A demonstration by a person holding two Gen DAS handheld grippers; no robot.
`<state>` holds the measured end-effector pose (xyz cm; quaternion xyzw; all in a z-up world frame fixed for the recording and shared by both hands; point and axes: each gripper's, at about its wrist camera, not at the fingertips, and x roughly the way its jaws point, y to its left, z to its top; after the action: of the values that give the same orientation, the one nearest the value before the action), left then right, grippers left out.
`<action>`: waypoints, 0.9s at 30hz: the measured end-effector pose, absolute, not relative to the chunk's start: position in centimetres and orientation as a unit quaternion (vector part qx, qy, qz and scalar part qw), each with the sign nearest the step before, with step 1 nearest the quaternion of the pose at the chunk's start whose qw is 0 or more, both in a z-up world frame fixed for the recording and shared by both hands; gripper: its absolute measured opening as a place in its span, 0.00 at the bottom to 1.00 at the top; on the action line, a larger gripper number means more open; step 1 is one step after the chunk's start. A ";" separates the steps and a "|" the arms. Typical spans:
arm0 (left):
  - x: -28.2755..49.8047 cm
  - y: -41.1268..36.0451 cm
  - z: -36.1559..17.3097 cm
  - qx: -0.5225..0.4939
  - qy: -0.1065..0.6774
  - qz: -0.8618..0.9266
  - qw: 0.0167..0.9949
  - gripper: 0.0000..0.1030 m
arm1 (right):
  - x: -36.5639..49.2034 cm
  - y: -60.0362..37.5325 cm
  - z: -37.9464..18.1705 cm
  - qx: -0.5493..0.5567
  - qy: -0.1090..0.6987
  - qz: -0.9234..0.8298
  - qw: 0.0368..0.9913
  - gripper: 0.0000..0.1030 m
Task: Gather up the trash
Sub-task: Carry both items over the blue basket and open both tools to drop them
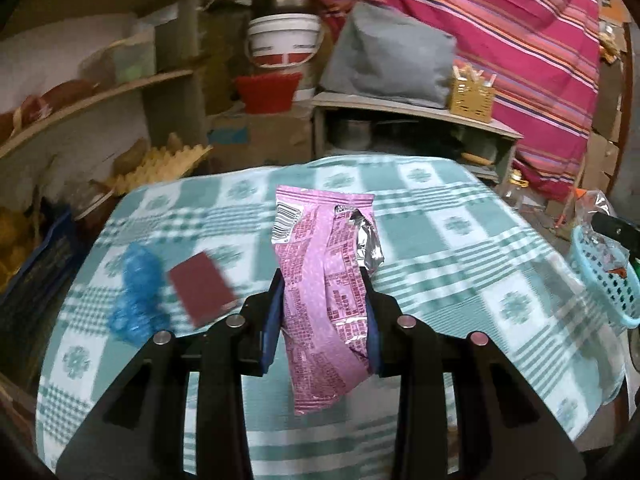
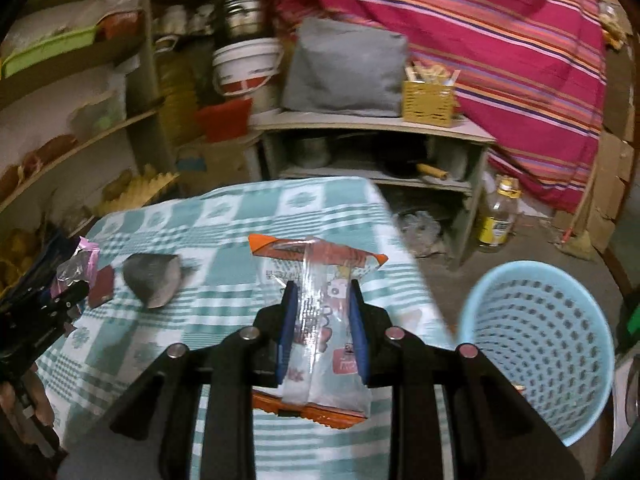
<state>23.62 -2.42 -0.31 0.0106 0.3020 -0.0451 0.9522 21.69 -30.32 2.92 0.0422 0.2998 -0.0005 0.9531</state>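
My left gripper (image 1: 325, 276) is shut on a crumpled pink snack wrapper (image 1: 320, 280) with a silver inside, held above the green checked tablecloth (image 1: 460, 264). My right gripper (image 2: 323, 290) is shut on a clear wrapper with orange ends (image 2: 320, 304), also lifted over the cloth. A light blue perforated basket (image 2: 544, 344) stands just right of the table, close to my right gripper; it shows at the right edge in the left wrist view too (image 1: 604, 280). On the cloth lie a blue crumpled bag (image 1: 138, 292) and a dark red card (image 1: 202, 288). The left gripper (image 2: 64, 296) appears at the left of the right wrist view.
A grey crumpled piece (image 2: 154, 278) lies on the cloth. Behind the table stand shelves (image 1: 100, 96), a white bucket (image 1: 284, 40), a low cabinet (image 2: 372, 152) with a grey bag and a yellow box. A bottle (image 2: 498, 216) stands on the floor.
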 end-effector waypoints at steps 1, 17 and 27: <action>23.7 -3.6 0.0 0.015 0.299 -0.053 0.953 0.32 | 21.6 -31.3 3.1 0.042 0.299 -0.005 0.953 0.25; 23.7 -26.6 3.1 0.044 0.273 -0.225 0.934 0.33 | 17.0 -50.5 3.1 0.076 0.279 -0.130 0.948 0.25; 24.0 -37.5 1.1 0.056 0.297 -0.289 0.908 0.38 | 14.6 -55.6 2.5 0.128 0.263 -0.158 0.943 0.25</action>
<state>24.02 -37.53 1.12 0.0560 0.2972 -0.2886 0.9084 14.62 -55.56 2.51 0.1281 0.2628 -0.1580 0.9432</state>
